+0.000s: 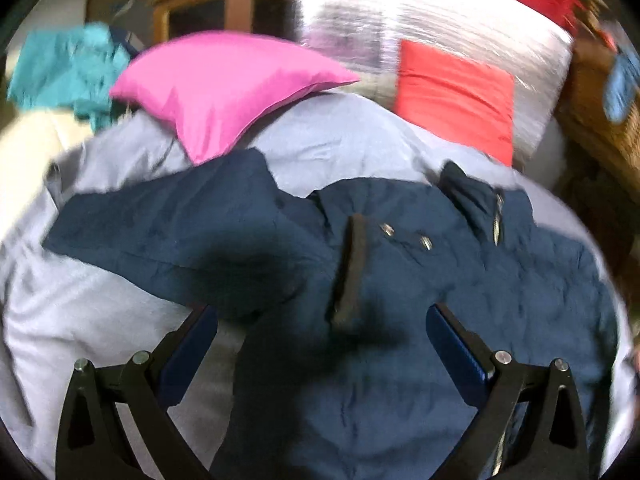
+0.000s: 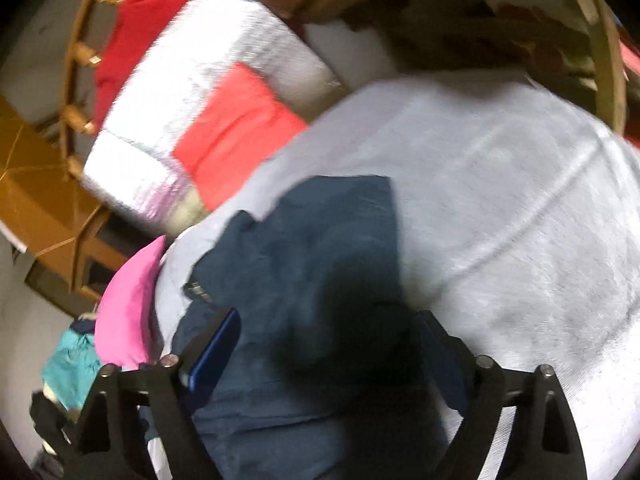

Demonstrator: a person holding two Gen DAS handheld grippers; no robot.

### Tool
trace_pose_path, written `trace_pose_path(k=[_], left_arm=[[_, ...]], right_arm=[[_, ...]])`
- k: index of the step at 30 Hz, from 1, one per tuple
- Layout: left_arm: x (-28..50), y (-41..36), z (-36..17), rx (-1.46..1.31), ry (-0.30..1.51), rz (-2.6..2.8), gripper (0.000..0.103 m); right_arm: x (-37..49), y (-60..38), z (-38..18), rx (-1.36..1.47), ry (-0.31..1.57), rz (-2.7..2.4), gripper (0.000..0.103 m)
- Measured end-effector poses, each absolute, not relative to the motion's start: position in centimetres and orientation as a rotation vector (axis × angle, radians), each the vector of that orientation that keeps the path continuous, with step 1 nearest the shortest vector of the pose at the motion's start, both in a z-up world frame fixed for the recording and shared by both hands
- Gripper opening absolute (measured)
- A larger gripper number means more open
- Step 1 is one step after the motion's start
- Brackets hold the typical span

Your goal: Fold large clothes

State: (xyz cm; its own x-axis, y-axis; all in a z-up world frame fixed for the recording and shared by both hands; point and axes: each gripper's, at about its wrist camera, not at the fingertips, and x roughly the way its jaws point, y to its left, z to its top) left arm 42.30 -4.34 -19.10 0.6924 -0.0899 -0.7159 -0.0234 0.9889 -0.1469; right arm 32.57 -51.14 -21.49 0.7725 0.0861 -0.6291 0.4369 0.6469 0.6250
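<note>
A dark navy jacket [image 1: 400, 264] lies spread on a pale grey-blue bed sheet [image 1: 80, 312]. It has a brown strap, two metal snaps and a zipper near the collar. My left gripper [image 1: 320, 320] is open and empty, hovering just above the jacket's middle. In the right wrist view the navy jacket [image 2: 320, 248] lies below my right gripper [image 2: 328, 324], which is open and empty, with its fingers on either side of a fold of the fabric. Both views are motion-blurred.
A pink pillow [image 1: 224, 88] lies at the head of the bed sheet [image 2: 500, 200]. A silver-white bundle with a red patch [image 1: 452, 92] stands behind. Teal clothes [image 1: 60, 68] lie far left. A wooden cabinet [image 1: 216, 4] and wicker basket [image 1: 596, 120] stand around.
</note>
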Motion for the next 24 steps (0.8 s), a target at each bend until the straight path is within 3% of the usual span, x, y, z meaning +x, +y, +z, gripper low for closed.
trace_pose_path(k=[5, 6, 7, 9, 10, 12, 16, 20, 23, 24], left_arm=[[45.0, -3.5, -20.7, -0.286, 0.88, -0.136, 0.103], [45.3, -3.6, -21.0, -0.28, 0.882, -0.133, 0.098], [45.4, -3.7, -21.2, -0.272, 0.884, -0.134, 0.092], [46.1, -4.1, -22.2, -0.273, 0.93, -0.163, 0.05], [46.3, -4.2, -22.6, -0.281, 0.952, -0.175, 0.043], [46.6, -4.5, -23.5, -0.282, 0.981, -0.19, 0.035], [46.5, -4.2, -23.4, -0.315, 0.979, -0.195, 0.032], [46.3, -3.8, -23.5, -0.357, 0.98, -0.201, 0.049], [46.2, -4.6, -24.1, -0.346, 0.989, -0.245, 0.048], [46.1, -4.9, -24.2, -0.339, 0.989, -0.248, 0.044]], right_arm=[[33.3, -53.0, -23.6, 0.943, 0.716, -0.191, 0.079], [33.2, -53.2, -24.0, 0.946, 0.722, -0.191, 0.076], [33.5, -53.2, -24.4, 0.95, 0.73, -0.185, 0.075], [34.5, -52.6, -25.2, 0.955, 0.759, -0.174, 0.068], [34.8, -52.4, -25.6, 0.947, 0.779, -0.176, 0.064], [35.5, -51.6, -26.1, 0.903, 0.821, -0.186, 0.046], [35.4, -50.8, -25.2, 0.847, 0.798, -0.213, 0.036], [35.2, -50.5, -25.0, 0.809, 0.79, -0.226, 0.035], [35.4, -50.6, -25.6, 0.827, 0.803, -0.235, 0.035], [35.5, -50.5, -25.5, 0.822, 0.803, -0.235, 0.035]])
